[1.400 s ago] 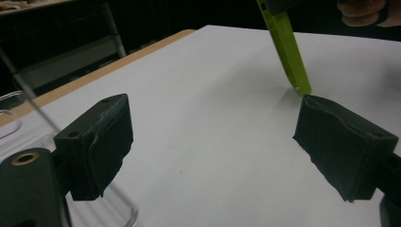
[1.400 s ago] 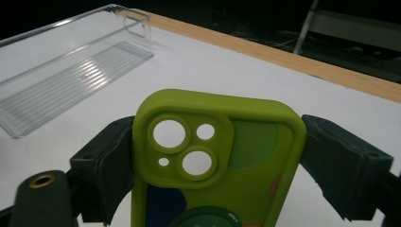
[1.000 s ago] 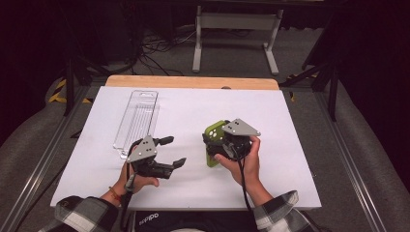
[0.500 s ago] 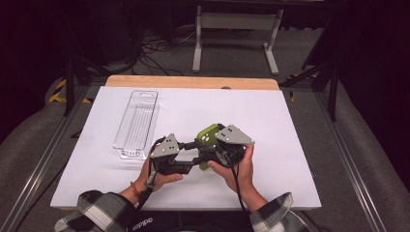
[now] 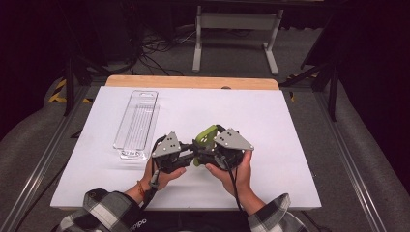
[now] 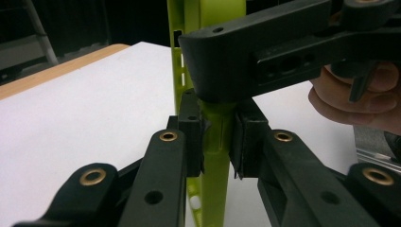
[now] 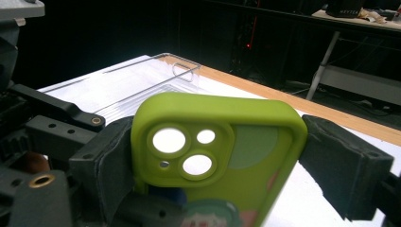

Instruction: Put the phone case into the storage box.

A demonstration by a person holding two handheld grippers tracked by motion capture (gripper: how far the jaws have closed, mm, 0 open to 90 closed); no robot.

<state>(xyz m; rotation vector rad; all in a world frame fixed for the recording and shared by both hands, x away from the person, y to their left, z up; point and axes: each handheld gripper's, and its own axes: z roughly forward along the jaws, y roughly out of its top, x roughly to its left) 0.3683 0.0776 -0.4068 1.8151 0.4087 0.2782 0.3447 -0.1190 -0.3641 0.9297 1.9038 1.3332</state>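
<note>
A lime-green phone case point(image 5: 207, 135) with camera cut-outs is held upright above the white table sheet point(image 5: 270, 116), between both hands. My right gripper point(image 5: 209, 152) is shut on it, and in the right gripper view its pads press the case point(image 7: 217, 156) from both sides. My left gripper point(image 5: 191, 155) meets it from the left. In the left gripper view its two pads clamp the thin edge of the case point(image 6: 215, 161), just below the right gripper's black jaw. The left gripper's black body point(image 7: 47, 123) sits at the left of the right gripper view.
A clear plastic blister package point(image 5: 138, 123) lies flat at the left of the sheet, also seen as the clear package point(image 7: 156, 85) behind the case. The table's wooden edge point(image 5: 193, 82) runs along the far side. A hand point(image 6: 350, 99) holds the right gripper.
My left gripper swung right from the near-left of the table to the case and closed on its edge. The right gripper with the case shifted slightly left and nearer.
</note>
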